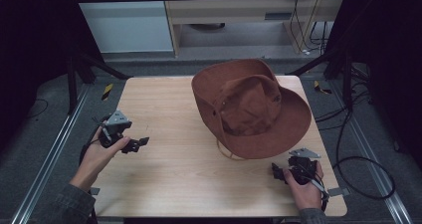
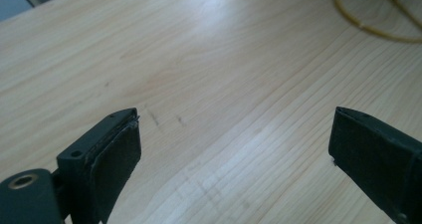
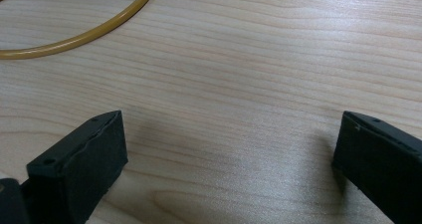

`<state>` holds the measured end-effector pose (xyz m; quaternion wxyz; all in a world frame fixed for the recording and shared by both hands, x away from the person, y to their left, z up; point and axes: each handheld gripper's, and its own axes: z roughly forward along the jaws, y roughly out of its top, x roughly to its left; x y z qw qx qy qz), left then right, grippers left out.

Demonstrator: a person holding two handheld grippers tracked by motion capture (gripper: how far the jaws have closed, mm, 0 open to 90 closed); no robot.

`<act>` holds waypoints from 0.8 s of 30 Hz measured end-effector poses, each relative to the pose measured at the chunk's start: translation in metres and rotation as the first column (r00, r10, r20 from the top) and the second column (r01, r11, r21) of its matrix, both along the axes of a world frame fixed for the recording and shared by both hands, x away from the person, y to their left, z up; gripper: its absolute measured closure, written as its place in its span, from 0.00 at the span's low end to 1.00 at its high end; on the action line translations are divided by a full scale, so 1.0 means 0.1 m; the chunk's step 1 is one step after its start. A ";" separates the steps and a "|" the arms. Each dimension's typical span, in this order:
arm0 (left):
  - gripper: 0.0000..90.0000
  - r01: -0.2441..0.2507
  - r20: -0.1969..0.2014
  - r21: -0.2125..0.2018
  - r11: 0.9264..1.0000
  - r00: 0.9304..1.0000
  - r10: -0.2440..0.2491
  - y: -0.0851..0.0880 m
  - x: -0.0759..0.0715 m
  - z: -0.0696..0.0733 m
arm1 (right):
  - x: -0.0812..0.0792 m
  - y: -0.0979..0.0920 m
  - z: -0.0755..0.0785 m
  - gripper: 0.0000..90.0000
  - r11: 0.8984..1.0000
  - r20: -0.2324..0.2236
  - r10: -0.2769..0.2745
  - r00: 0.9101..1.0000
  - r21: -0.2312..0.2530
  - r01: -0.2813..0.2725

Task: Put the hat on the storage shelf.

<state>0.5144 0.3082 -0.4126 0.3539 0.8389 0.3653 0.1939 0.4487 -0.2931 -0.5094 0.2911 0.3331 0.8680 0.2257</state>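
Brown hat point(image 1: 251, 107): upside-down, resting far-centre on tabletop point(image 1: 169, 154); tan cord point(image 3: 74, 35) trailing beneath near brim.
Left gripper point(image 1: 134, 144): jaws wide apart, empty, well left of hat.
Right gripper point(image 1: 278, 171): jaws wide apart, empty, just beside brim.

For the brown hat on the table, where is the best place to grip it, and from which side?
Probably the brim of the brown hat, at its near right edge. The hat lies tilted with its opening facing the person, so that edge sticks out thin and free just beyond the right tool, whose jaws stand wide open. Coming in low from the near right, one jaw over and one under, looks easiest; the crown seems too bulky.
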 end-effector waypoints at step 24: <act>0.06 -0.065 -0.104 0.044 0.997 0.992 0.069 0.17 0.01 -0.76 | 0.00 0.00 0.00 0.01 1.000 -0.001 0.004 1.000 0.000 -0.004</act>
